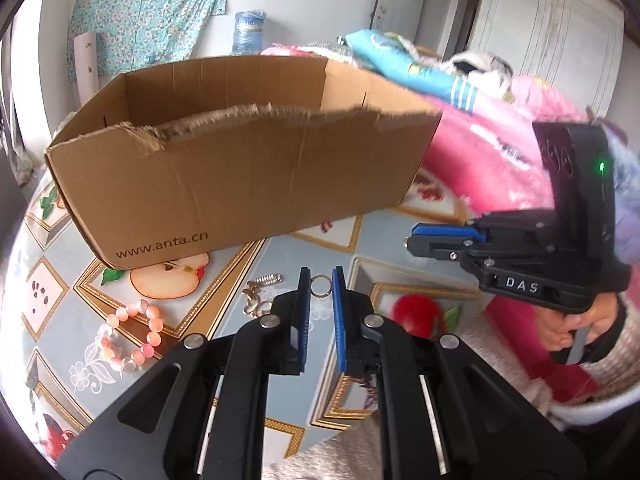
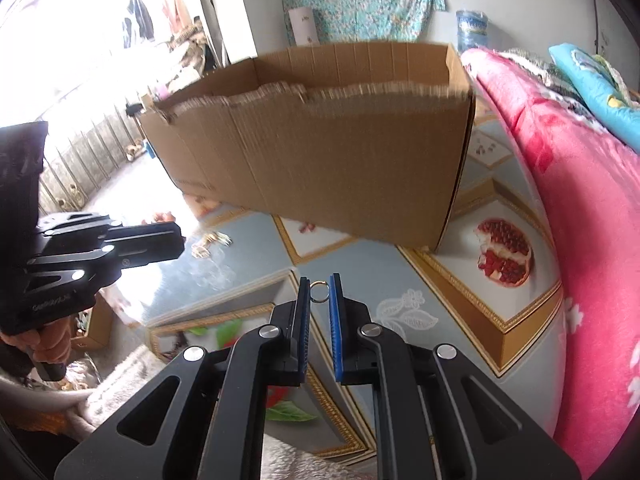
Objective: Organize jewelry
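Both grippers are narrow, and each one holds a small ring at its tips. We start on the left: our left gripper [image 1: 321,280] pinches a thin metal ring [image 1: 321,285] between its blue pads [image 1: 305,312], above the patterned tablecloth [image 1: 280,252]. To the left of this gripper, below its fingers, a pink bead bracelet [image 1: 136,334] lies on the cloth, and just beside the left finger lies a gold chain piece [image 1: 258,294]. Ahead of the gripper stands an open cardboard box [image 1: 240,176] with a torn front edge. To the right of the left gripper we see our right gripper [image 2: 319,283] from the side, with its fingers pressed close together. In its own view it holds a second ring [image 2: 319,291] between the pad tips, clear of the cloth. The same box is ahead of it, and a pink blanket [image 2: 580,200] rises to its right. A hand [image 1: 568,330] grips the handle of the right tool.
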